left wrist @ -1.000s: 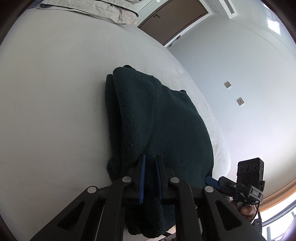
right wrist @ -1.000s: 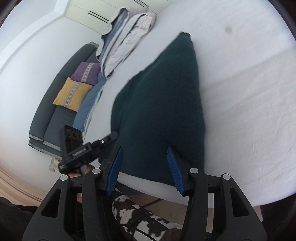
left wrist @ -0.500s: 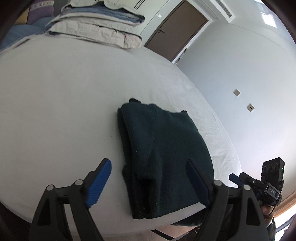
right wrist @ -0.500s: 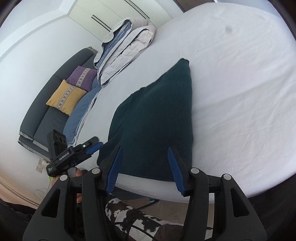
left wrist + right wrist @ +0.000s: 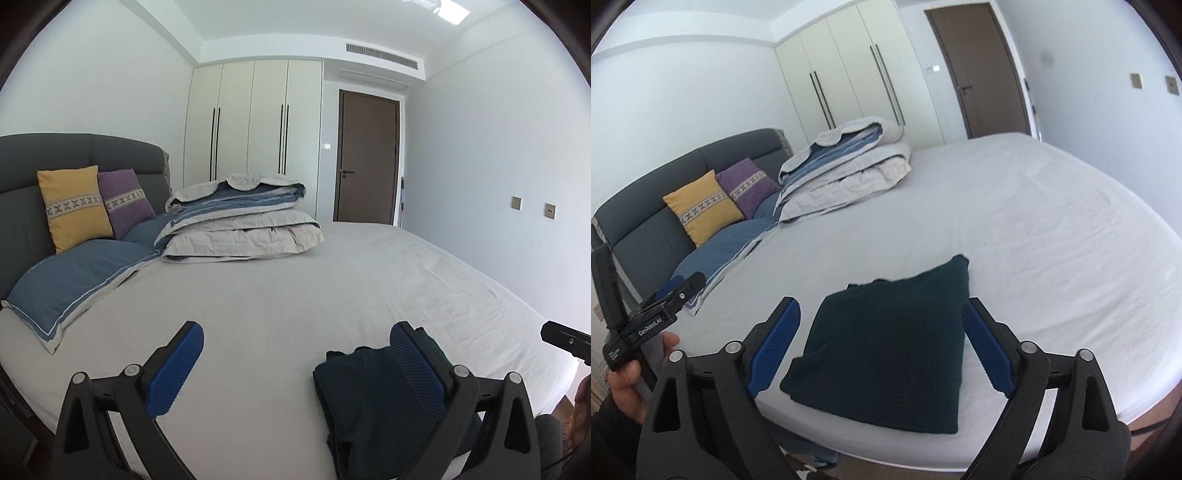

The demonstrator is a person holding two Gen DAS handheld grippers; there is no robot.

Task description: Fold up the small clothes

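Note:
A dark green folded garment (image 5: 886,347) lies flat near the front edge of the white bed (image 5: 1052,240). It also shows at the lower right of the left wrist view (image 5: 369,402), partly behind the right finger. My left gripper (image 5: 295,369) is open and empty, raised back from the garment. My right gripper (image 5: 881,347) is open and empty, held above and behind the garment, which shows between its blue pads (image 5: 986,347). The left gripper's body also appears at the left edge of the right wrist view (image 5: 653,317).
A folded duvet (image 5: 240,221) sits at the far side of the bed. Blue pillows (image 5: 77,277), a yellow cushion (image 5: 74,206) and a purple cushion (image 5: 125,201) lean by the grey headboard. Wardrobe and brown door (image 5: 367,162) stand behind.
My left gripper opened, let go of the garment and pulled back and up. My right gripper also lifted back and opened wider. The garment stays folded on the bed.

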